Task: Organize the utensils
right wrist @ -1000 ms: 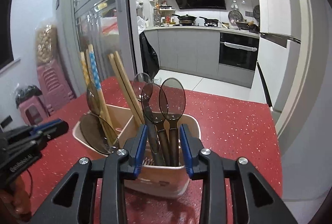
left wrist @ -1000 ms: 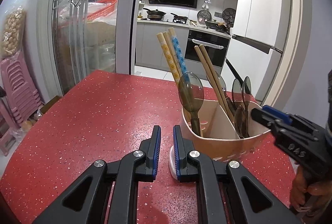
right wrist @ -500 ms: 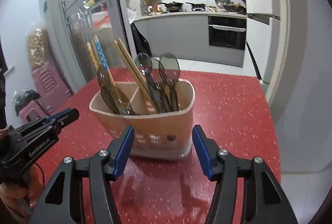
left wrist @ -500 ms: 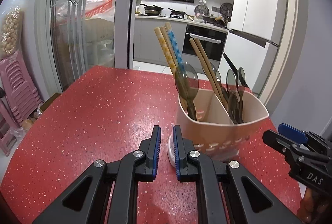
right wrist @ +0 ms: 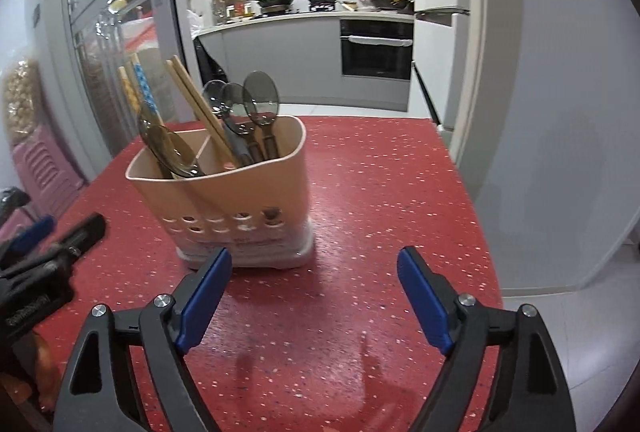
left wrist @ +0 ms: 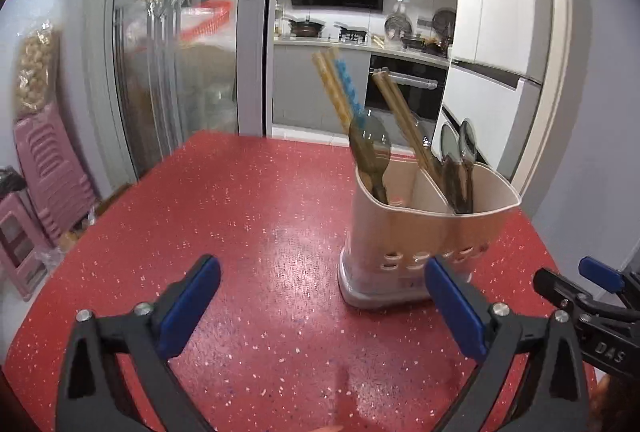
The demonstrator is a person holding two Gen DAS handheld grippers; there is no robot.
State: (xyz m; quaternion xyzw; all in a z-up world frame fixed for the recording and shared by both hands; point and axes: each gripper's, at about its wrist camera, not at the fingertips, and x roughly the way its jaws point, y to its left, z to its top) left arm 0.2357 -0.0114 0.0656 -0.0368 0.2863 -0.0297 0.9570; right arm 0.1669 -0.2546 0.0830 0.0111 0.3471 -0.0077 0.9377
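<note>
A beige two-compartment utensil holder [left wrist: 424,232] [right wrist: 240,200] stands upright on the red speckled table [left wrist: 240,232] [right wrist: 380,192]. Patterned chopsticks [left wrist: 336,88] [right wrist: 136,88] and a dark spoon [left wrist: 368,152] sit in one compartment. Plain wooden chopsticks [left wrist: 400,120] [right wrist: 196,104] lean at the divider, and several dark translucent spoons [right wrist: 244,108] [left wrist: 460,152] stand in the other compartment. My left gripper [left wrist: 320,300] is open and empty, in front of the holder. My right gripper [right wrist: 312,296] is open and empty, short of the holder's right side.
A glass sliding door [left wrist: 172,72] and stacked pink stools [left wrist: 44,172] stand left of the table. A kitchen with an oven [right wrist: 376,48] lies beyond the far edge. The table's right edge [right wrist: 476,200] drops to a grey floor.
Both grippers have opened wide and pulled back from the holder. The left was shut a second ago; the right was narrowly open around the spoon handles.
</note>
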